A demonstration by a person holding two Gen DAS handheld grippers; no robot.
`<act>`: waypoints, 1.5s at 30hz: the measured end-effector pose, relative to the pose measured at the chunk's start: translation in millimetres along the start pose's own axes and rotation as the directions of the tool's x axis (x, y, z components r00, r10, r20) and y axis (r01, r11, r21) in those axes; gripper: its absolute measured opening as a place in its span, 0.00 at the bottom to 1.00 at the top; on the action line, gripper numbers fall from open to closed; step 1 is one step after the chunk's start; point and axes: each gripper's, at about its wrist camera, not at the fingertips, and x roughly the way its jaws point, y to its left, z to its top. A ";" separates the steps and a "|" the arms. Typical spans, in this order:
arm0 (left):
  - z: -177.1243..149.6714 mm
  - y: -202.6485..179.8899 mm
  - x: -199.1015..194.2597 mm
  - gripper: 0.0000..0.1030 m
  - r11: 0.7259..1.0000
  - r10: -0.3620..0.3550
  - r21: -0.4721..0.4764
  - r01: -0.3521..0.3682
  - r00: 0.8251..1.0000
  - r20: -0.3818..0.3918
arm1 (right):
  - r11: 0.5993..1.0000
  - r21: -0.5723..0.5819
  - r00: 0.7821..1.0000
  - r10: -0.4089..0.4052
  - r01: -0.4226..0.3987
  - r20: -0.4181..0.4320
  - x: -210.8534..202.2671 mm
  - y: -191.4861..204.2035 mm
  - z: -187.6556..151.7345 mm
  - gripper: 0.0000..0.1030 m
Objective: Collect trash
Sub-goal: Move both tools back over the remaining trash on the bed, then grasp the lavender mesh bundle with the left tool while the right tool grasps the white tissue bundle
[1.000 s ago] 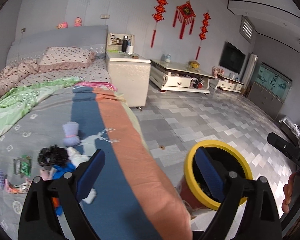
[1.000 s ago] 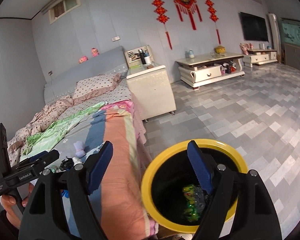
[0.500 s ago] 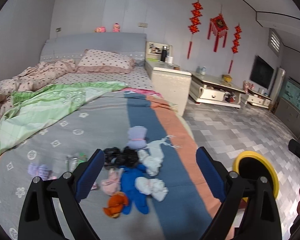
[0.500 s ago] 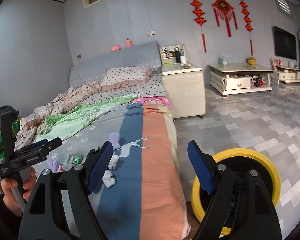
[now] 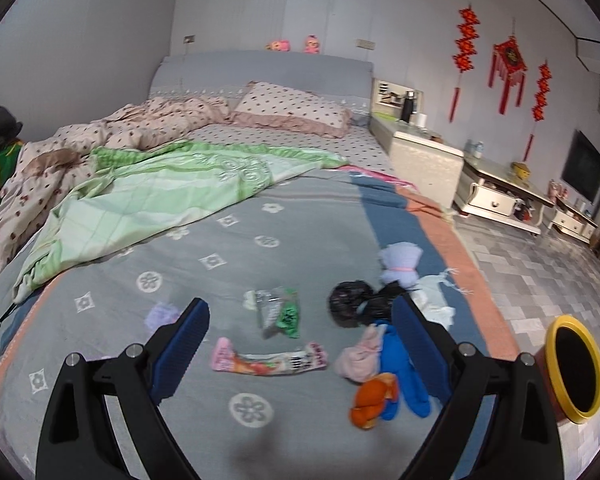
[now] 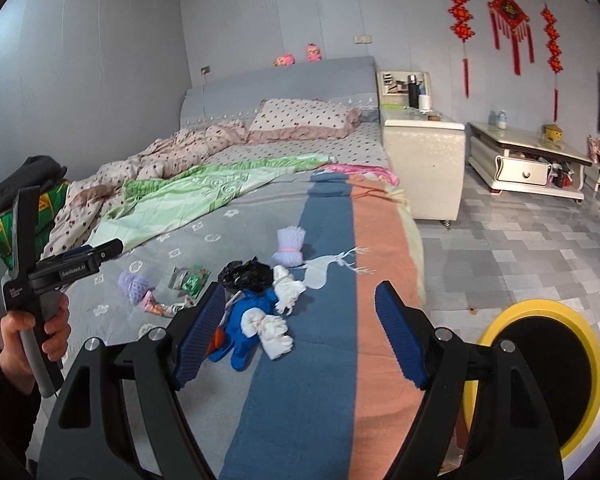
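Observation:
On the grey bedspread (image 5: 220,240) lie a pink-and-white snack wrapper (image 5: 268,360), a green-and-clear wrapper (image 5: 278,310) and a crumpled black plastic bag (image 5: 352,304). My left gripper (image 5: 300,312) hovers open just above and before the two wrappers, with nothing between its fingers. My right gripper (image 6: 300,304) is open too, over the blue and orange stripes of the bed. From it I see the black bag (image 6: 246,274), the green wrapper (image 6: 190,278) and a hand holding the left gripper (image 6: 114,249) at the left. The yellow-rimmed bin (image 6: 532,306) stands on the floor, lower right.
Socks lie mixed with the trash: lavender (image 5: 400,264), pink (image 5: 360,356), blue (image 5: 404,376), orange (image 5: 374,398) and white (image 6: 278,330). A green quilt (image 5: 160,196) covers the bed's left. The bin (image 5: 572,319) stands beside the bed's right edge, a white nightstand (image 6: 424,160) farther back.
Both views have swung left, from the bin to the bed. The bin has slid to the right edge, and the wrappers and socks now lie before the left gripper. Both stay open.

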 end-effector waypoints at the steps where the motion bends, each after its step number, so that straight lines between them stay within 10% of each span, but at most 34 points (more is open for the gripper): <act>1: -1.0 7.7 2.9 0.86 1.000 0.012 -0.009 -0.012 1.000 -0.005 | 1.000 -0.005 1.000 0.006 -0.006 -0.013 7.6 4.4 -0.8 0.71; 33: -49.9 138.4 139.7 0.86 0.967 0.156 -0.160 -0.197 0.958 -0.240 | 0.993 -0.090 0.934 0.039 -0.075 -0.354 224.0 41.5 -64.4 0.66; 45: -57.0 138.9 165.2 0.52 0.974 0.089 -0.178 -0.142 0.957 -0.277 | 0.992 -0.009 0.906 0.114 -0.129 -0.406 245.7 29.2 -77.9 0.43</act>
